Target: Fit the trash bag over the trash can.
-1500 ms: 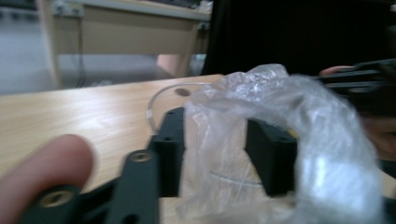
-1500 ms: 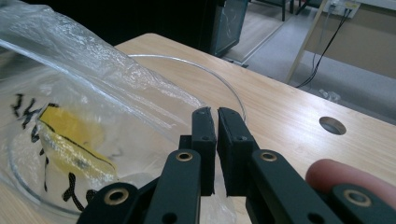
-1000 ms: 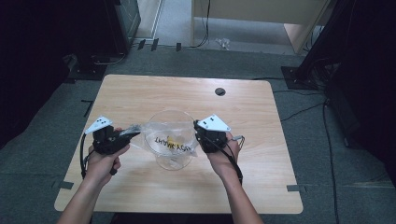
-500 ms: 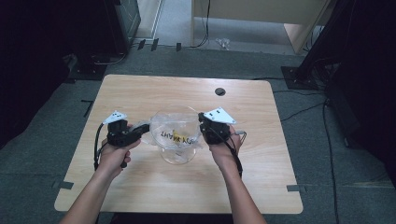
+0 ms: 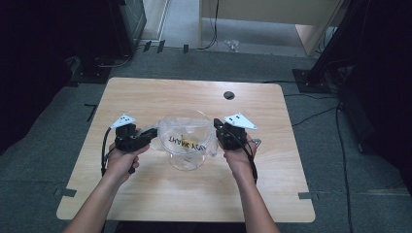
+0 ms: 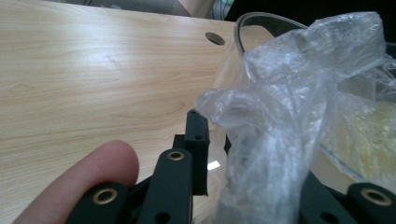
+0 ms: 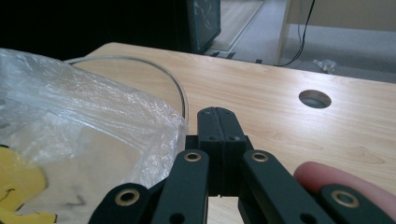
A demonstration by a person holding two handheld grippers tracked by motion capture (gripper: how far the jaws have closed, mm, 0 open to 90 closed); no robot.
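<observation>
A clear glass bowl (image 5: 187, 164) stands at the middle of the wooden table (image 5: 160, 204). A clear plastic bag (image 5: 187, 138) with dark lettering and a yellow print lies across and inside it. My left gripper (image 5: 153, 133) is at the bowl's left rim, shut on a bunched edge of the bag (image 6: 280, 116); the plastic hides one jaw of the left gripper (image 6: 219, 135). My right gripper (image 5: 217, 132) is at the right rim. In the right gripper view, the right gripper (image 7: 218, 114) has its jaws pressed together on the edge of the bag (image 7: 93, 107), beside the bowl rim (image 7: 154, 70).
A round cable hole (image 5: 229, 95) sits near the table's far edge. Bare wood surrounds the bowl on all sides. Dark equipment and cables (image 5: 311, 114) lie on the floor beyond the table.
My left gripper has moved right and slightly away from me, up to the bowl's rim. The right gripper shifted a little right, and the bag is now drawn flatter across the bowl.
</observation>
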